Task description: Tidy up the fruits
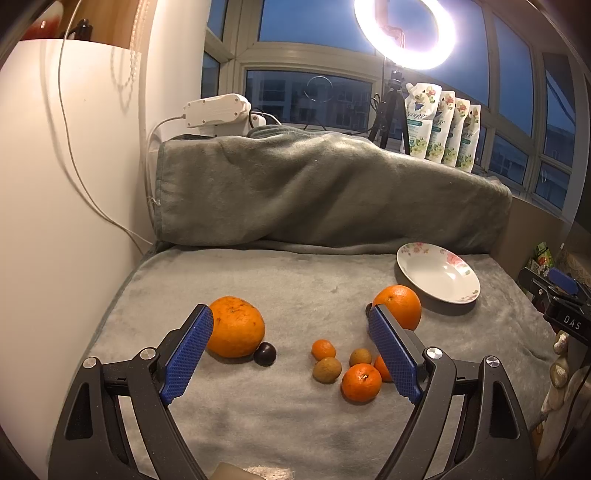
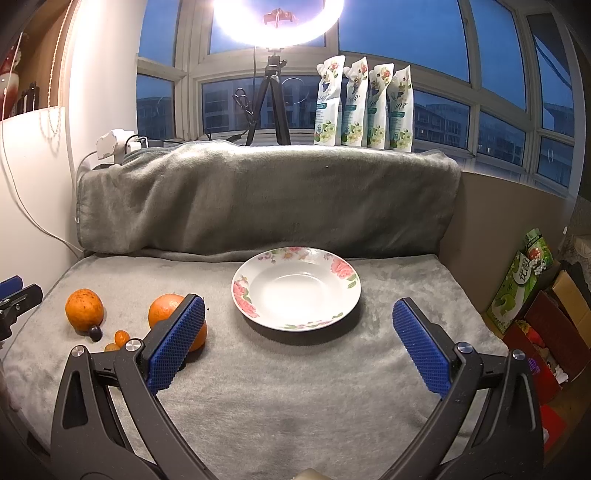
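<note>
Your left gripper [image 1: 290, 334] and right gripper [image 2: 298, 325] both gape empty, since the white floral plate [image 2: 351, 295] awaits the scattered oranges [image 1: 235, 326].

Blown-out glare from ring light [image 2: 279, 18], dusk windows, curved fisheye edges.

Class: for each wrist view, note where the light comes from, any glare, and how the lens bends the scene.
Left wrist view: ring light blown out at upper right, window frames bowed by the fisheye. Right wrist view: same lamp glaring at top centre, soft sheen inside the plate, dark vignetted corners.
</note>
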Available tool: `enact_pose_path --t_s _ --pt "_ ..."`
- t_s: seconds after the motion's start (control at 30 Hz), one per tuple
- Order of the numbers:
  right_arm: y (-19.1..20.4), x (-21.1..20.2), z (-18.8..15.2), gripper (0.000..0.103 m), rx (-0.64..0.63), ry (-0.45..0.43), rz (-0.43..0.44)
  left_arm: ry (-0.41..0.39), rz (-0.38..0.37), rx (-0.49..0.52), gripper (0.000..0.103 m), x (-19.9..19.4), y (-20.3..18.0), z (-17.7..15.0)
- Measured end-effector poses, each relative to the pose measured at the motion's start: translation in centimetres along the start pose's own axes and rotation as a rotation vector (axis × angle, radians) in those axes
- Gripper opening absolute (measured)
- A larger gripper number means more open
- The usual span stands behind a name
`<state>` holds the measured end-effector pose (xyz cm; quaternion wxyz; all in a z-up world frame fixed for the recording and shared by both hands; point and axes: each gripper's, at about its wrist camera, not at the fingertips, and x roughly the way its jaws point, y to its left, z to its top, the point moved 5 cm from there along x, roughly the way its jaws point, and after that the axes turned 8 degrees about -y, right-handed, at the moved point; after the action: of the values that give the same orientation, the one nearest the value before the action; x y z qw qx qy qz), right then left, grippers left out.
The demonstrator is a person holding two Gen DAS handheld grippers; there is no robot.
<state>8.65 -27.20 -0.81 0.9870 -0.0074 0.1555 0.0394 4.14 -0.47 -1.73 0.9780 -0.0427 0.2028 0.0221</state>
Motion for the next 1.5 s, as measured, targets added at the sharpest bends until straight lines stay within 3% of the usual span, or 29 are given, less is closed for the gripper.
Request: enact_pose_path --t_s 0.43,0.9,1.27,1.5 --pt "1.1 1.4 -1.2 0.103 0.019 0.053 0.061 0.043 -0.023 -0.014 0.086 1.2 0.2 -1.2" --pt "3.0 4.4 -2.7 0.103 0.120 0.170 0.235 0.090 -0.086 -0.032 0.086 3.0 -0.3 -1.9" --pt "4.6 7.2 -3.9 0.092 0.237 0.276 0.363 0.146 -0.201 -0.089 0.081 4.8 -1.0 -2.6" --pt "5.4 8.4 -4.4 0.092 0.314 0.339 0.429 0.211 -0.324 -0.136 0.073 6.2 -2.6 -3.3"
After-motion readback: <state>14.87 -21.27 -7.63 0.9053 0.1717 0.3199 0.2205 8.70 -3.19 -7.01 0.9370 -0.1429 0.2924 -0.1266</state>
